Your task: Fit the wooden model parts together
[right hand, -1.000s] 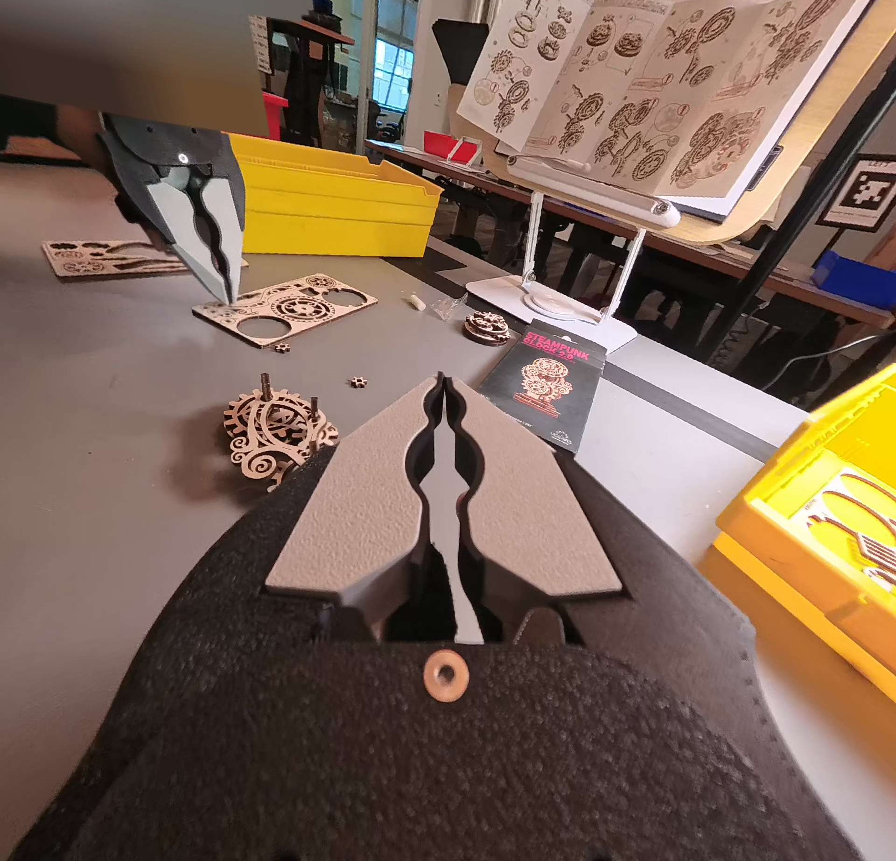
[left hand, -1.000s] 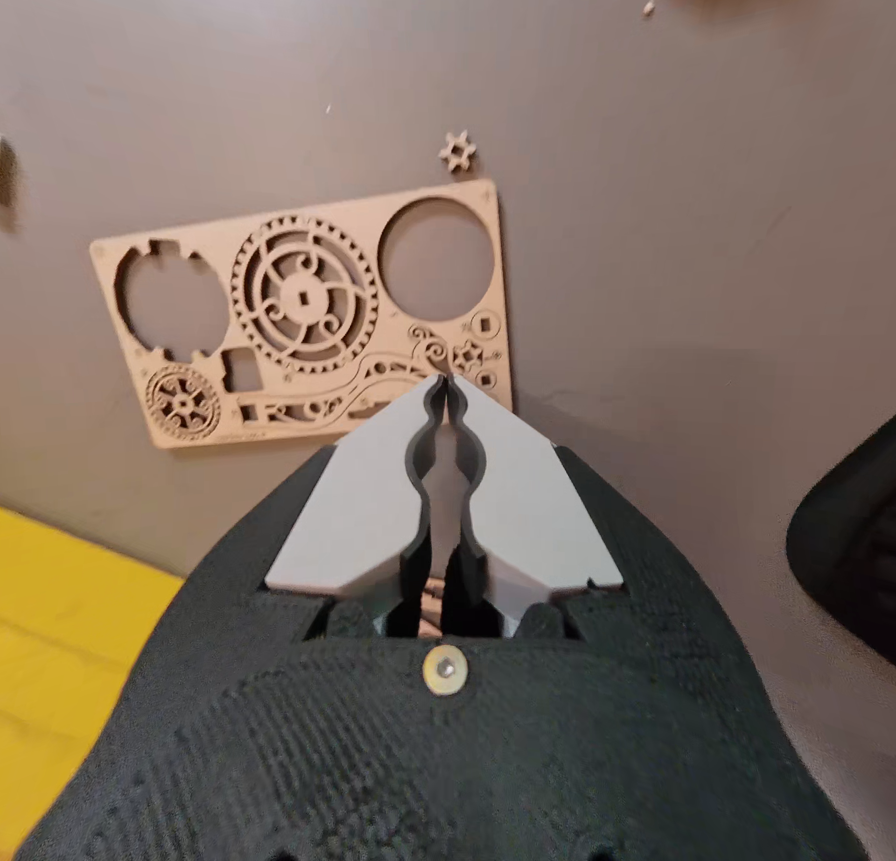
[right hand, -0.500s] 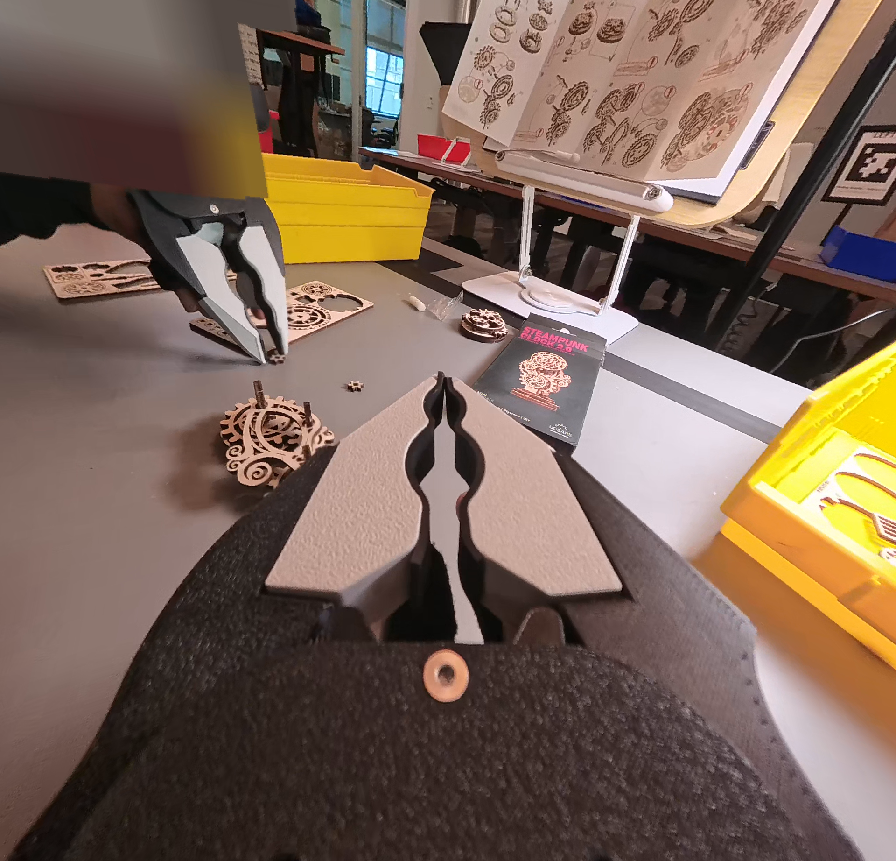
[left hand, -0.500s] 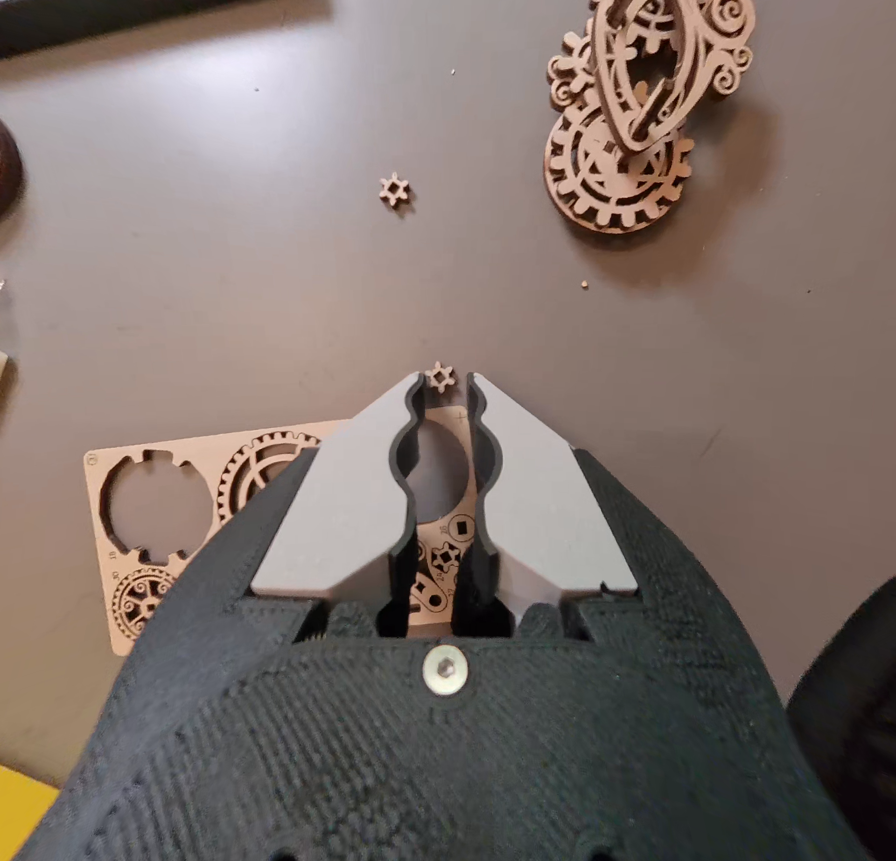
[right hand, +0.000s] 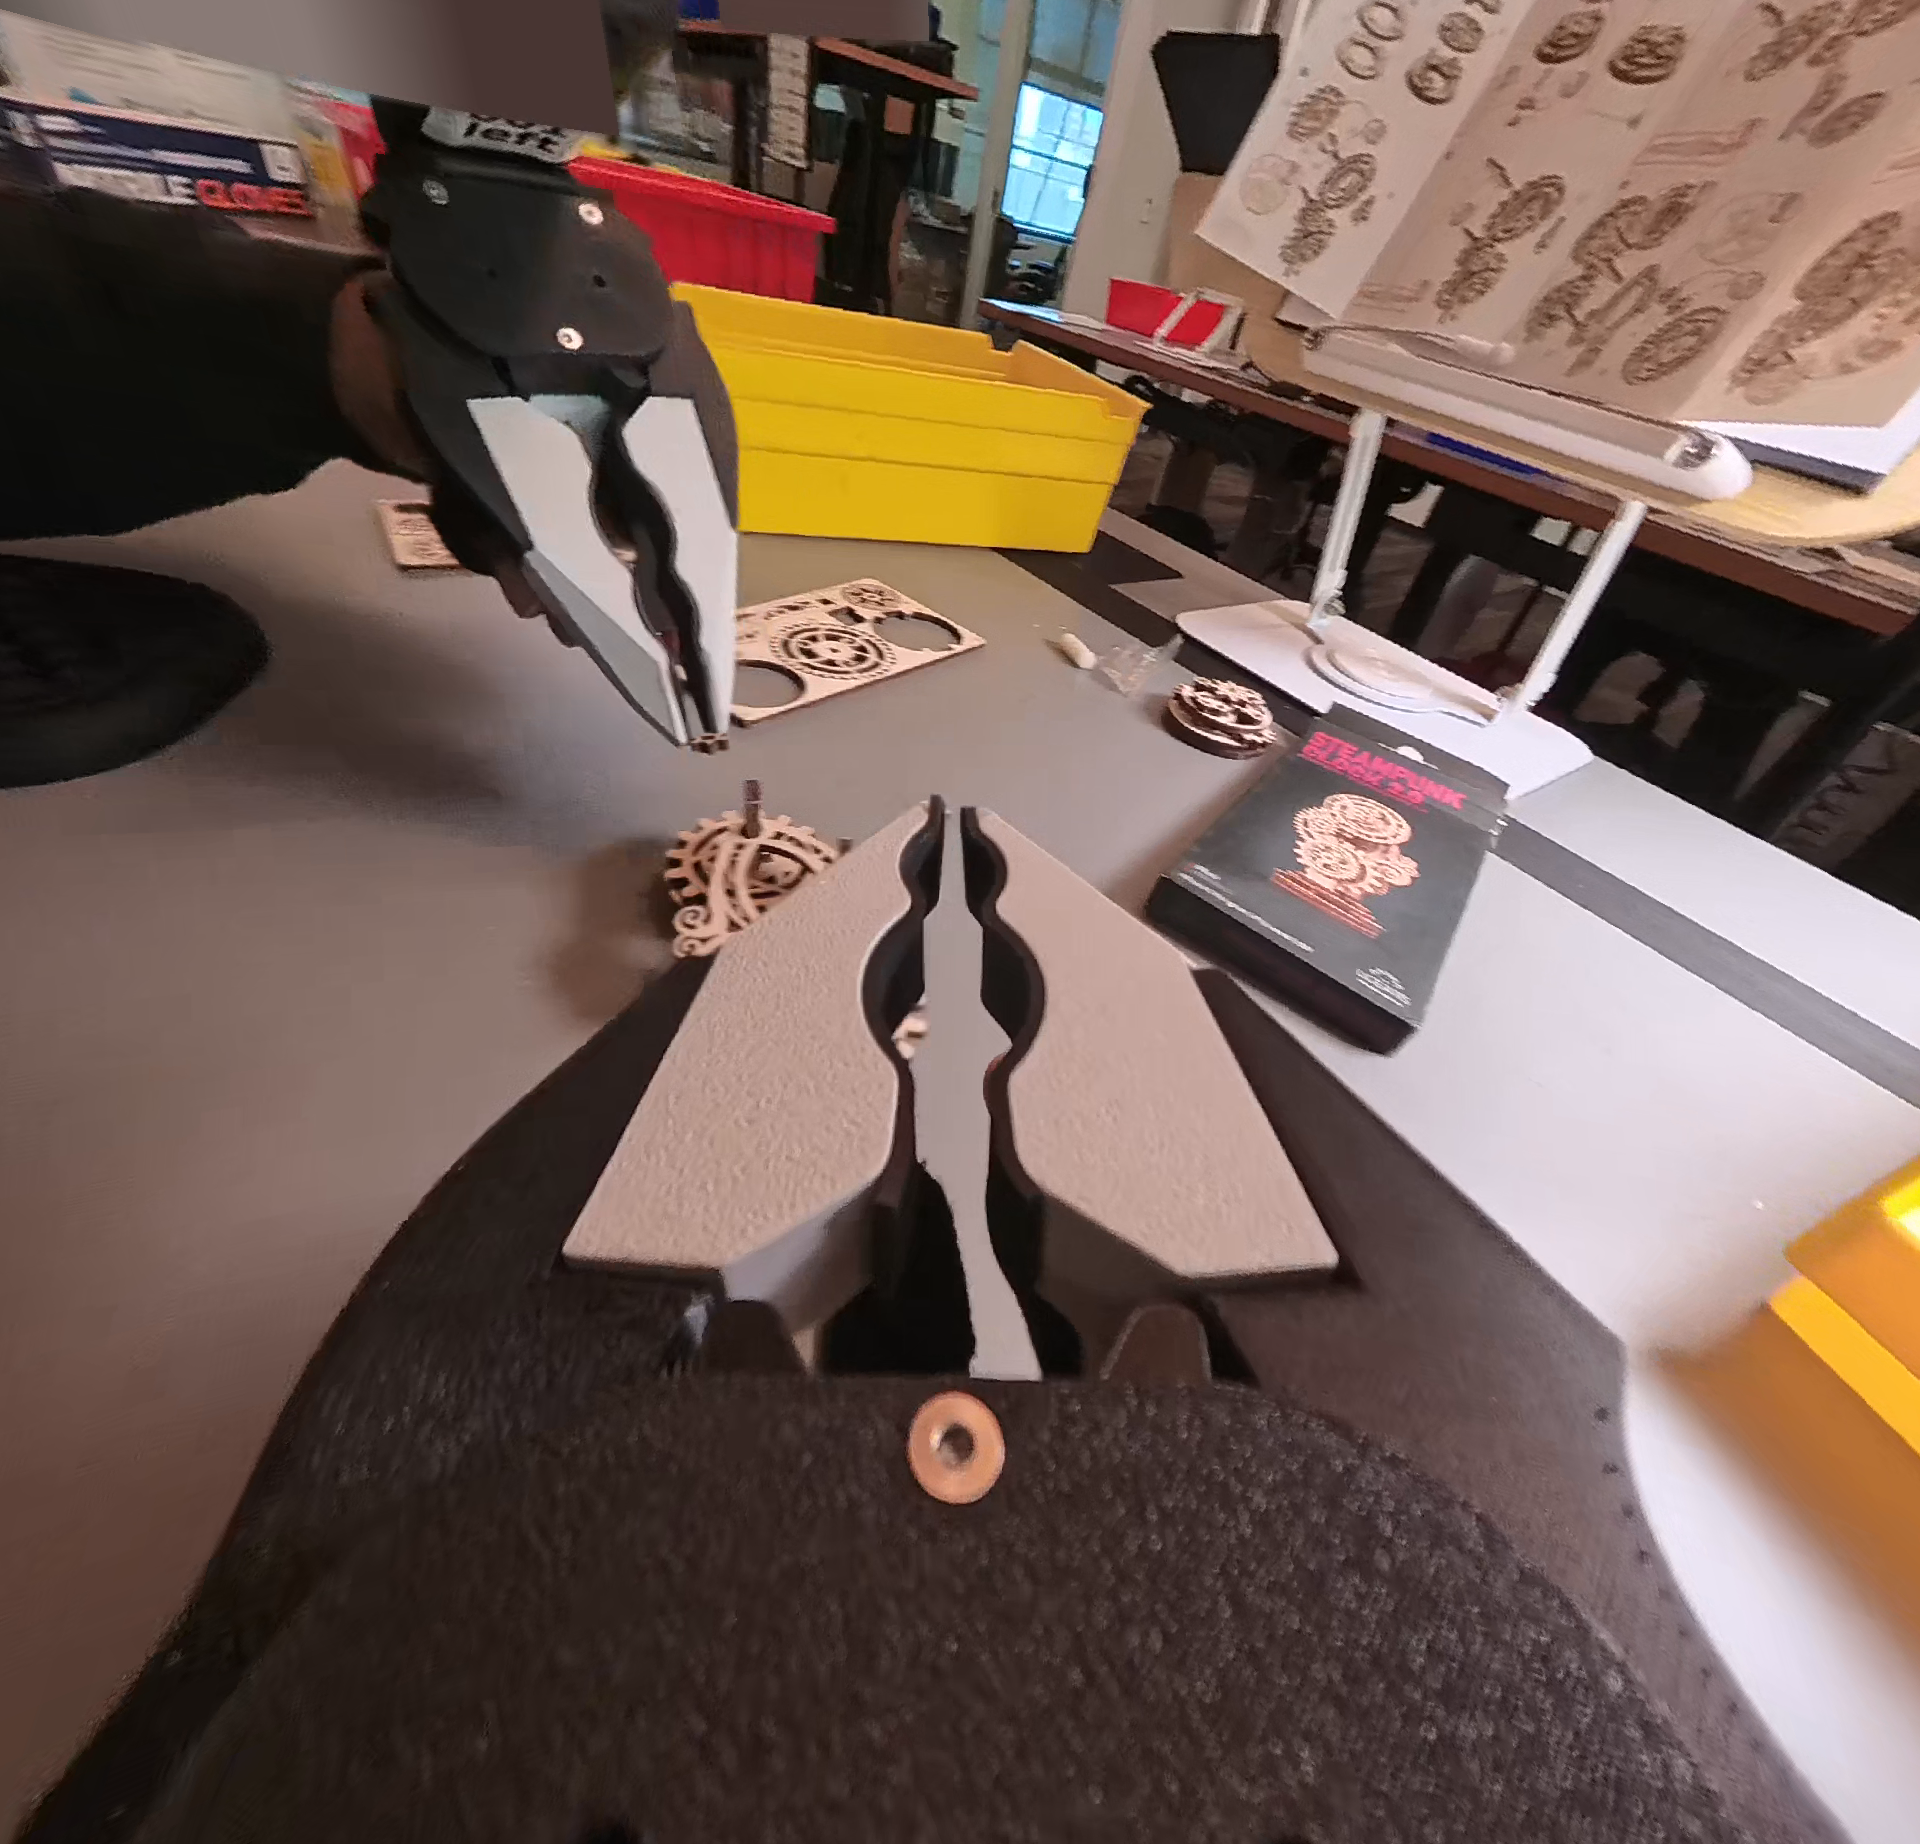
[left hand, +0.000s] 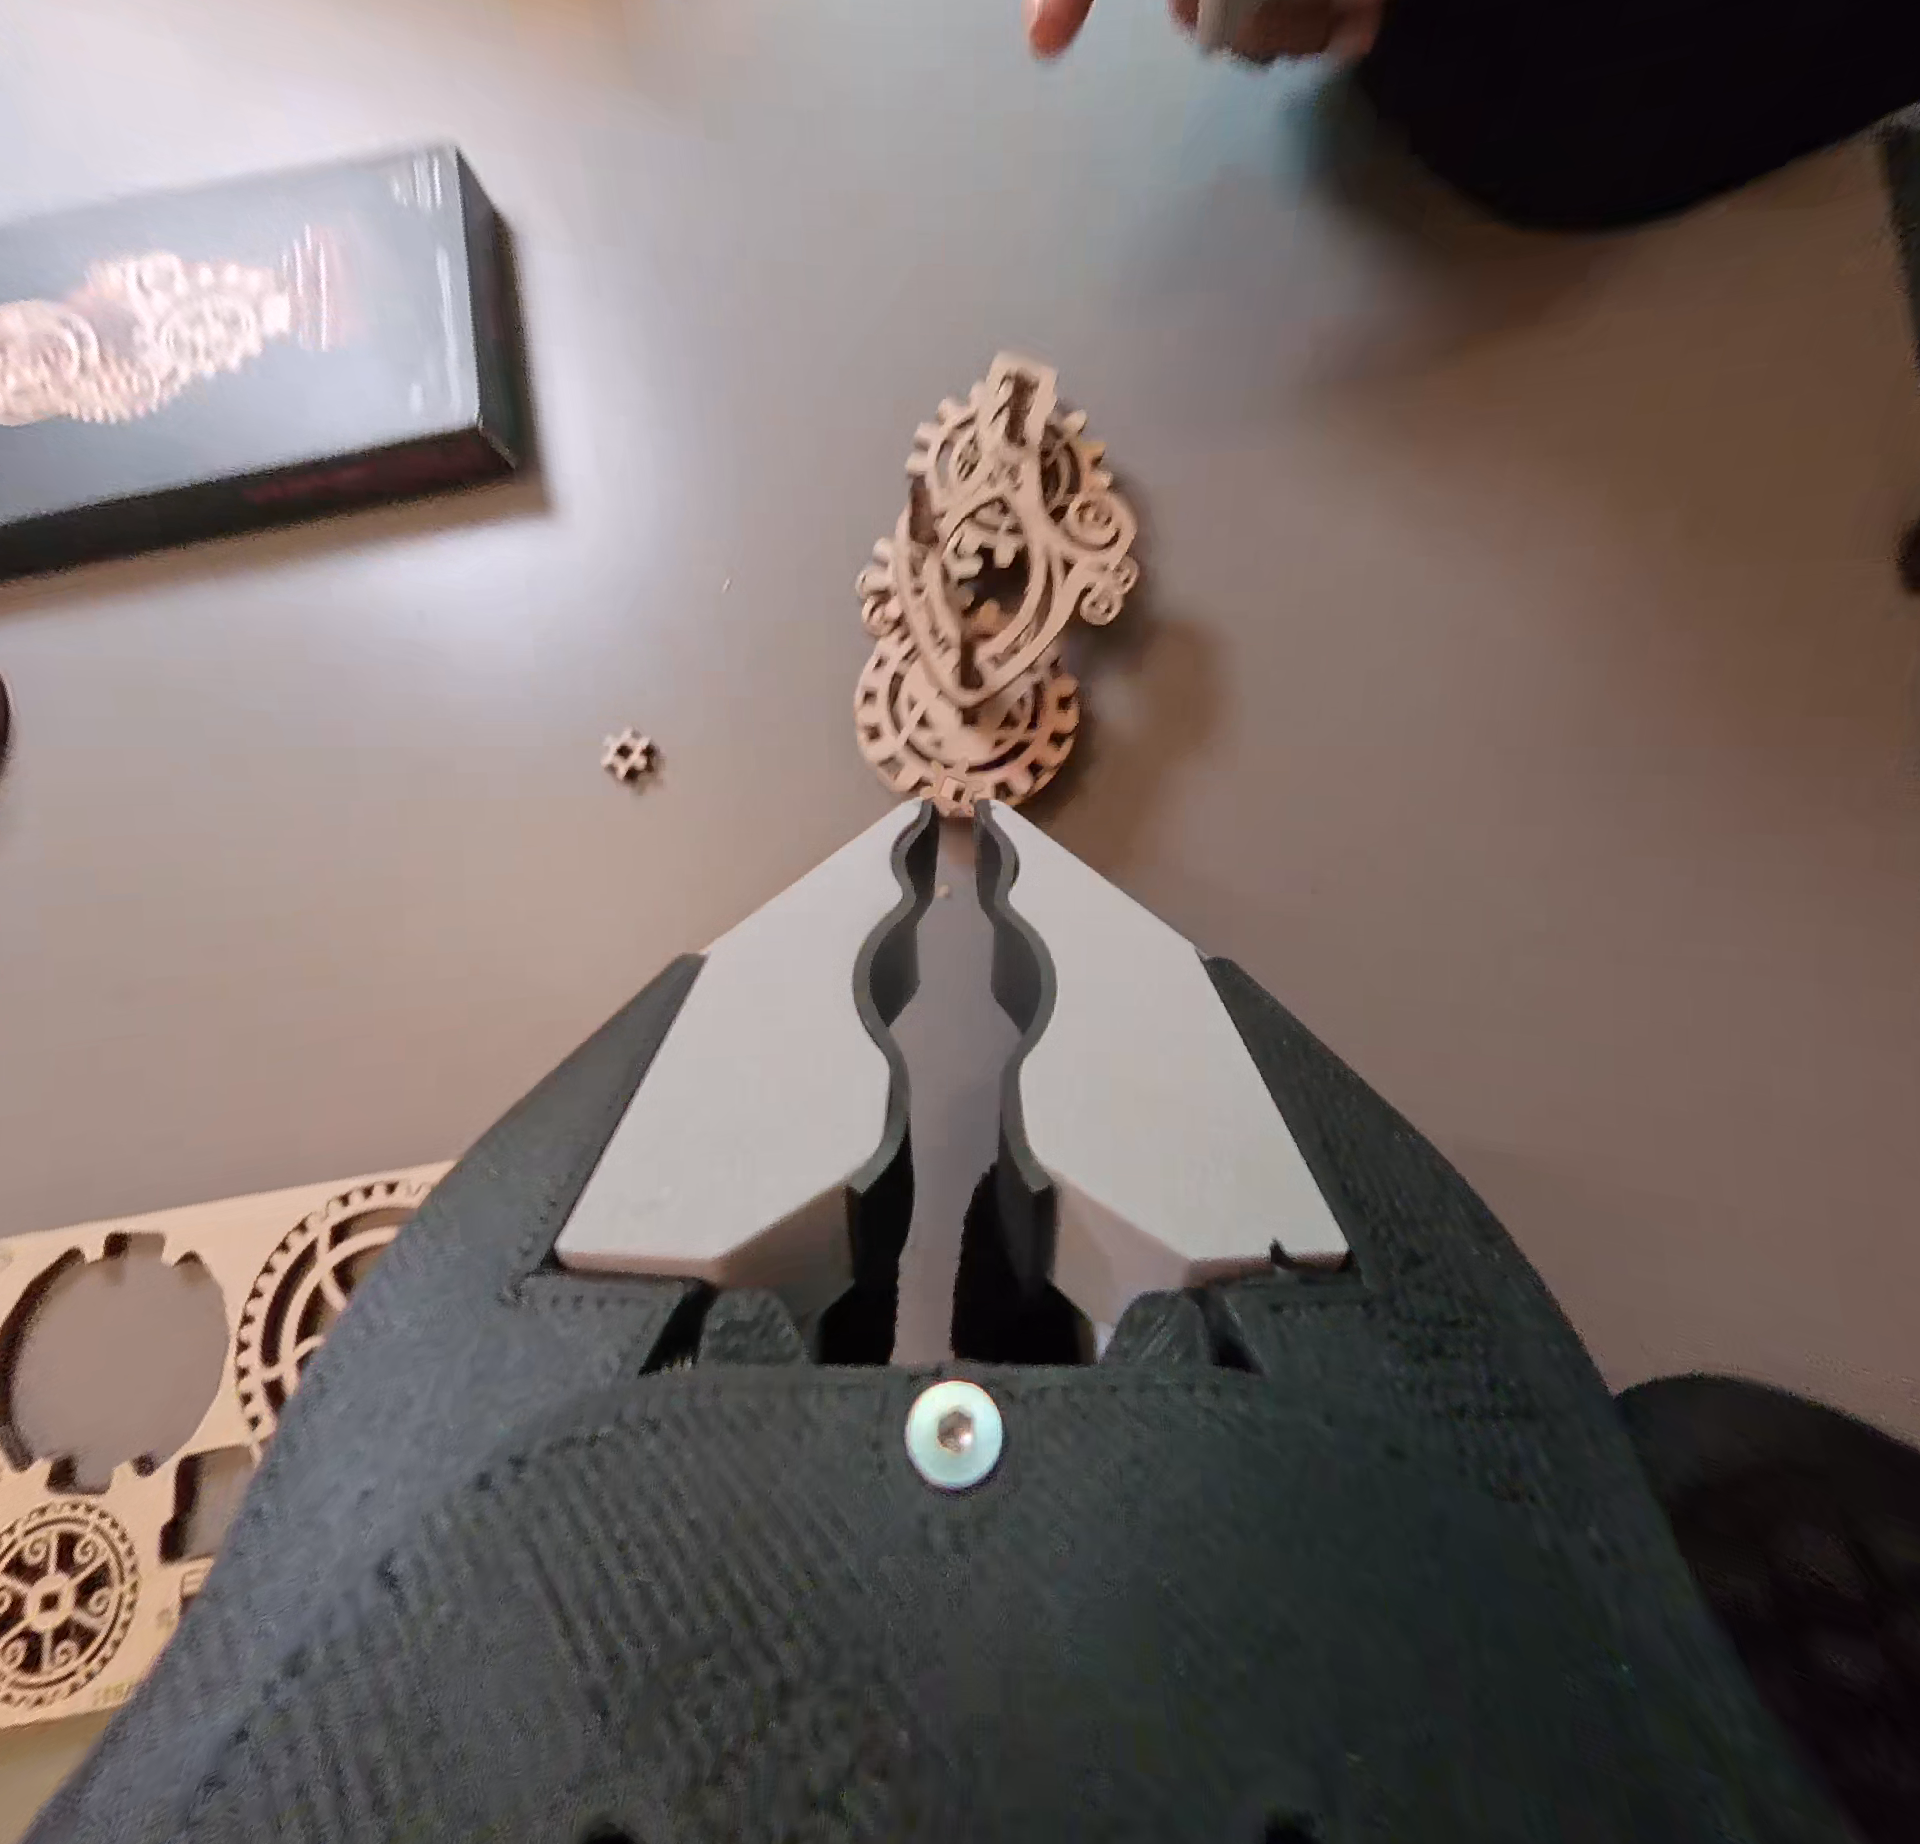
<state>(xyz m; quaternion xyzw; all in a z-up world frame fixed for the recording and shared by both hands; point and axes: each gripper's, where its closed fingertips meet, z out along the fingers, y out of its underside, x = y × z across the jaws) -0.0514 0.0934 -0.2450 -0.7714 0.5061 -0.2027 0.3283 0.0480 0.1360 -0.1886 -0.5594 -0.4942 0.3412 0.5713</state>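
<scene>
A partly built wooden gear assembly point(left hand: 997, 599) lies on the grey table; in the right wrist view point(right hand: 748, 869) a dark peg point(right hand: 751, 792) stands up from it. My left gripper point(left hand: 956, 812) is shut on a small star-shaped wooden gear point(left hand: 954, 795) and holds it in the air just above and short of the assembly. It also shows in the right wrist view point(right hand: 701, 740), gear point(right hand: 713, 745) at its tips. My right gripper point(right hand: 948, 815) is shut and empty, low over the table right beside the assembly. A second small gear point(left hand: 631, 755) lies loose to the left.
A punched wooden parts sheet point(right hand: 831, 646) lies behind the assembly. A black box point(right hand: 1340, 880) lies to the right, with a round wooden piece point(right hand: 1221, 714) and an instruction book on a white stand point(right hand: 1558, 132) beyond. Yellow bins stand at the back point(right hand: 904, 423) and the right edge point(right hand: 1860, 1306). The left gripper's tips are roughly 12 cm from the right gripper's.
My left gripper opened beside the parts sheet, shut on the small gear lying there, lifted it and carried it to the gear assembly. My right gripper moved closer to the assembly.
</scene>
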